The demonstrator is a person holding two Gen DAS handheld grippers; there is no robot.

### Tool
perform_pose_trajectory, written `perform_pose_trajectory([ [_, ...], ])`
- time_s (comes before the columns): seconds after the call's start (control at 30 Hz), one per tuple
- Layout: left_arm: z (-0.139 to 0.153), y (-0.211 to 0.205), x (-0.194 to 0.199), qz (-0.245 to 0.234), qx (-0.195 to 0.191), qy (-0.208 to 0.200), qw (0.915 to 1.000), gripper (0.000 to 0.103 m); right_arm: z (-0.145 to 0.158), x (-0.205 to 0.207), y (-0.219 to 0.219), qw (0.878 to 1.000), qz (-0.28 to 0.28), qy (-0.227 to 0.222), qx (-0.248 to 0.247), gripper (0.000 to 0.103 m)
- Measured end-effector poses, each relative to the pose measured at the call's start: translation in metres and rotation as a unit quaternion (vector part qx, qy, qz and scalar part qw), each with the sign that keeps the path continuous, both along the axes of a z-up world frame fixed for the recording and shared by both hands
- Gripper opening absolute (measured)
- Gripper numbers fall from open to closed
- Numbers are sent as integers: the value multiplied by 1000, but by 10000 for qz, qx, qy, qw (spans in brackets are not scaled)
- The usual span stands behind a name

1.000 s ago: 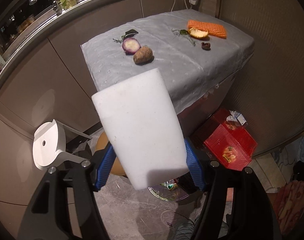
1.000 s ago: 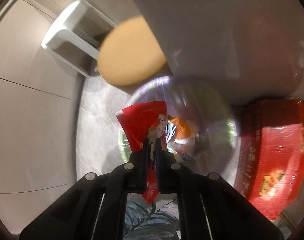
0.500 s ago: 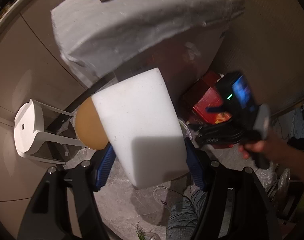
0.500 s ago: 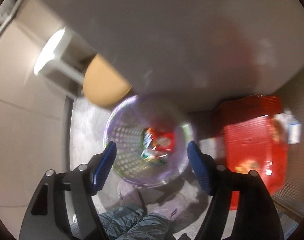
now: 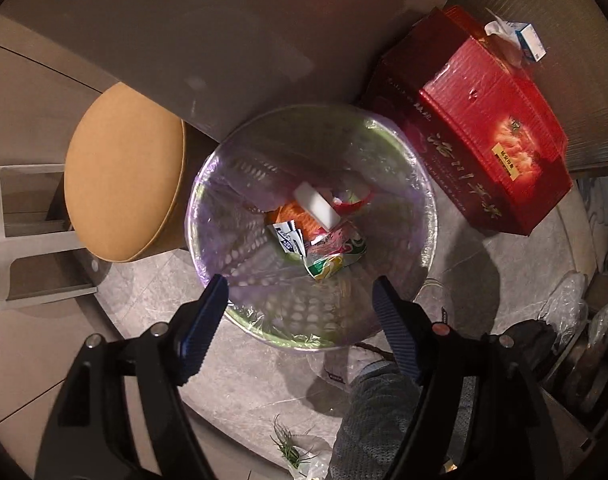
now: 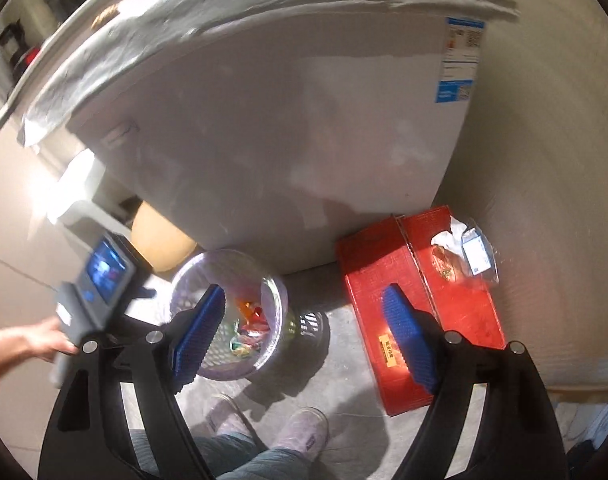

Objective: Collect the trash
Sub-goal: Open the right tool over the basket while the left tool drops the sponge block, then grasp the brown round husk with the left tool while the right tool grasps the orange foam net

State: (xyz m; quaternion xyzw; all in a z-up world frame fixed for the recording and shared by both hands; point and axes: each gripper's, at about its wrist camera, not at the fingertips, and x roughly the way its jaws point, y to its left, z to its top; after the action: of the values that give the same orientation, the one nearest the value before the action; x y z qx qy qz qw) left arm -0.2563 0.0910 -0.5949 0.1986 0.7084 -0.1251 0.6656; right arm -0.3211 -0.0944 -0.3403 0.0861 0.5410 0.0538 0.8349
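Observation:
A round bin with a clear purple liner [image 5: 415, 184] stands on the floor; it also shows in the right wrist view [image 6: 272, 292]. Inside lie a white foam block [image 5: 317, 204], a red wrapper [image 5: 353, 202] and other wrappers [image 5: 327, 256]. My left gripper [image 5: 300, 328] is open and empty, directly above the bin's near rim. My right gripper [image 6: 304, 336] is open and empty, higher and further back, with the bin behind its left finger. The left gripper's body and the hand holding it show at the left of the right wrist view [image 6: 100, 280].
A red carton [image 5: 483, 132] lies right of the bin, with a small packet [image 5: 527, 40] on it. A tan round stool [image 5: 124, 184] and a white stand [image 5: 8, 240] are on the left. A grey cloth-covered cabinet [image 6: 264, 128] rises behind the bin. My feet [image 6: 300, 428] are below.
My left gripper swung down over the bin, opened and let go of the white foam block, which now lies in the bin. My right gripper, open since dropping the red wrapper, pulled up and back.

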Motion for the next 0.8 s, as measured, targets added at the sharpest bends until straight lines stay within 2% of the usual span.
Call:
perform_pose_trajectory([
  [0.07, 19, -1, -2, 48, -78, -3, 10000, 71, 10, 1, -9, 9999, -99, -60, 67, 81],
  [0.17, 84, -2, -2, 25, -290, -257, 9992, 72, 39, -1, -10, 9996, -133, -195, 147, 81],
  [0.23, 150, -2, -2, 54, -538, -541, 9971, 79, 67, 1, -6, 9994, -97, -294, 120, 81],
  [0.3, 219, -4, -4, 67, -761, -977, 9923, 95, 101, 5, 0, 9992, -27, -401, 38, 84],
  [0.4, 318, -1, 2, 178, -1029, -1633, 9810, 96, 157, 13, 5, 9980, -26, -631, -82, 98],
  [0.5, 396, 8, 24, 376, -1184, -2105, 9697, 96, 212, 23, 9, 9957, -92, -907, -137, 101],
  [0.57, 430, 12, 43, 498, -1148, -2348, 9640, 96, 245, 32, 10, 9939, -166, -1073, -181, 101],
  [0.67, 466, 20, 79, 630, -1279, -2640, 9539, 96, 285, 47, 12, 9902, -285, -1343, -257, 101],
  [0.73, 471, 25, 106, 742, -1264, -2726, 9509, 96, 302, 61, 13, 9872, -262, -1532, -350, 101],
  [0.8, 462, 23, 131, 826, -1120, -2754, 9512, 96, 310, 81, 12, 9859, -154, -1606, -437, 101],
])
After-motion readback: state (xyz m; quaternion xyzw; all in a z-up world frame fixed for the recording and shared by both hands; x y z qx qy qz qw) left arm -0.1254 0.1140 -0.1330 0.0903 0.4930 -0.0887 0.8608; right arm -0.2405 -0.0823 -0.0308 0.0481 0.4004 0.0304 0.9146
